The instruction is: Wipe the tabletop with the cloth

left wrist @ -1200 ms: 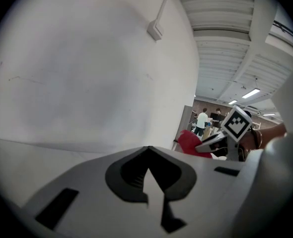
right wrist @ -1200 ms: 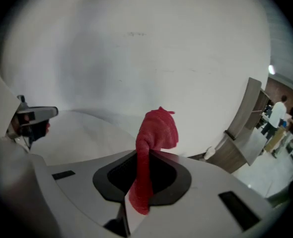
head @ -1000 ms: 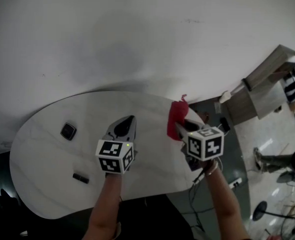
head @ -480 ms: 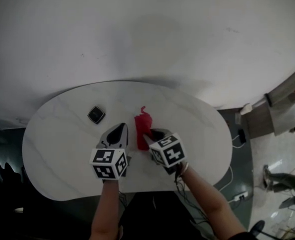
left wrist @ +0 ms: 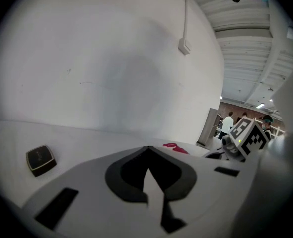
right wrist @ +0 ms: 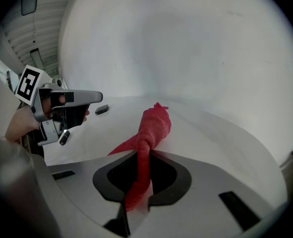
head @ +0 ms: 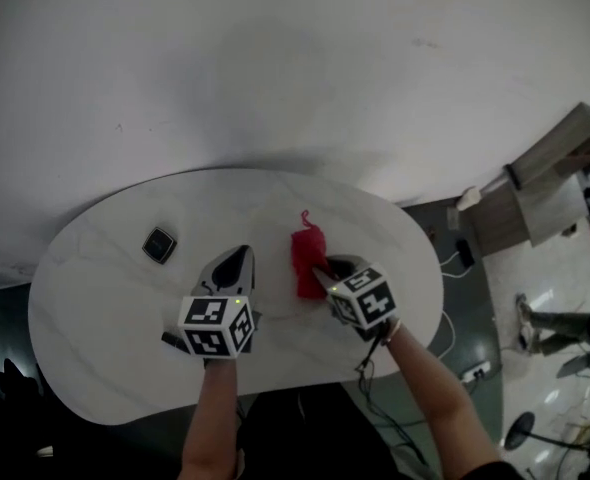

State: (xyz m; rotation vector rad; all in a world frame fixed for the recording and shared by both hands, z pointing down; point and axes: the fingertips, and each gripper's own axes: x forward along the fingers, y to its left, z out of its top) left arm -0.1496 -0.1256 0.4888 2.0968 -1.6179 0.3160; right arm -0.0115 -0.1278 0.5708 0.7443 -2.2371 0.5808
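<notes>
The right claw (head: 324,269) is clamped on the red cloth (head: 307,259); in the right gripper view the cloth (right wrist: 153,125) passes as a twisted strand between the jaws of that claw (right wrist: 140,157) and bunches on the white table (right wrist: 211,133) just ahead of them, while its near end sinks into the slot and is lost; from the head view it lies near the middle of the table (head: 95,298), a thin tail pointing to the far edge. The left claw (head: 237,259) sits just left of the cloth, apart from it; its own view shows the claw (left wrist: 147,149) with jaws drawn together and nothing between them, though whether it touches the table cannot be told; only a sliver of cloth (left wrist: 175,147) shows past its body. A small dark square object (head: 159,244) lies further left, its face too small to read; a dark bar (head: 169,340) pokes out half-hidden beneath the left gripper.
</notes>
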